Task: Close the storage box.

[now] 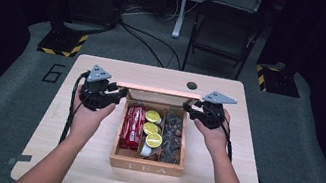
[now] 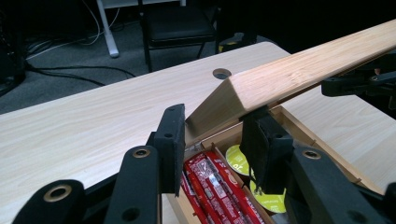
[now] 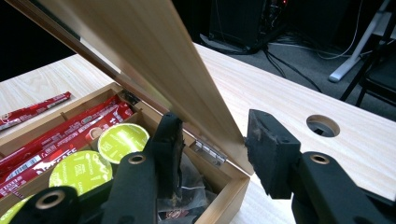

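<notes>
We hold a gripper in each hand at the two ends of a raised lid (image 1: 158,90), which belongs to a wooden box (image 1: 146,166) marked TEA near the middle of the table (image 1: 86,169), a little toward the near edge. The lid stands tilted up from its hinges (image 3: 208,151) along the box's far edge.

Our left gripper (image 1: 119,95) sits at the lid's left end. In the left gripper view the lid's corner lies between its jaws, which are set to a middling gap; one pad touches the lid's underside, but we cannot tell whether the other pad presses on it.

Our right gripper (image 1: 187,108) sits at the lid's right end. In the right gripper view the lid's edge runs down between its jaws, also at a middling gap, the outer pad just beside the lid's face; we cannot tell whether both pads bear on the wood.

Inside the box, red sachets (image 1: 132,127) fill the left compartment, green-topped pods (image 1: 151,129) the middle one, and dark packets (image 1: 172,138) the right one.
</notes>
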`<state>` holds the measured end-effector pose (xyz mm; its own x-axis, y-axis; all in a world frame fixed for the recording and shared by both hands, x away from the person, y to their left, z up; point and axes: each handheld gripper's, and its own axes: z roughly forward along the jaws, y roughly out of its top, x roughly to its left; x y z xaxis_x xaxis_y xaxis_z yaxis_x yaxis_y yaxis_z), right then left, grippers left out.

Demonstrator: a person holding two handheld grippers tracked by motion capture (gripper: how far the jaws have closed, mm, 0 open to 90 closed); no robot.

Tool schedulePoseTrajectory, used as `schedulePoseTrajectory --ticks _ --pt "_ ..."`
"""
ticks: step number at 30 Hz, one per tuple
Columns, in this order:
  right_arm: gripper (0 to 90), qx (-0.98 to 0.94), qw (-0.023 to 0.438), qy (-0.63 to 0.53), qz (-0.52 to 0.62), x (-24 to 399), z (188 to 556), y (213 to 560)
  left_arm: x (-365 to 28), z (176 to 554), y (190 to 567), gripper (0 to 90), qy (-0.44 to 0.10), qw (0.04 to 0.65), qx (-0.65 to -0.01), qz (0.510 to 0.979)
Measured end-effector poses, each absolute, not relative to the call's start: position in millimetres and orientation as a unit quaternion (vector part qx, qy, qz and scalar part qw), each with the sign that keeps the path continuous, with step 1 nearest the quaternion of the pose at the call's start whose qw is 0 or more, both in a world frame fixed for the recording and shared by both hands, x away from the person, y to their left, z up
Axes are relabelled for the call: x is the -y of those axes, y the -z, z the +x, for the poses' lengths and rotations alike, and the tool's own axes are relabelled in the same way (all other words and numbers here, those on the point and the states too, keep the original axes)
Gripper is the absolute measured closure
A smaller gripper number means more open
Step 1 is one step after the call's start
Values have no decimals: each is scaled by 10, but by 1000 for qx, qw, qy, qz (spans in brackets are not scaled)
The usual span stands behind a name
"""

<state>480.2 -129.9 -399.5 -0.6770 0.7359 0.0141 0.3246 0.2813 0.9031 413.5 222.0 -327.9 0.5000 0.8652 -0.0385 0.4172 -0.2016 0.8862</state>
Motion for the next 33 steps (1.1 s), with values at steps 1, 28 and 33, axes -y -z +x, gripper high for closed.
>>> schedulePoseTrajectory --ticks 1,28,33 --pt "559 -772 208 -491 346 1299 4797 3995 -2220 4137 3279 603 -245 458 -436 735" --pt "473 -780 205 -493 327 1386 4202 3660 -2225 3972 3377 604 -252 453 -420 745" --pt "491 -782 222 -491 313 1368 4088 3656 -2242 3953 3388 597 -243 458 -421 744"
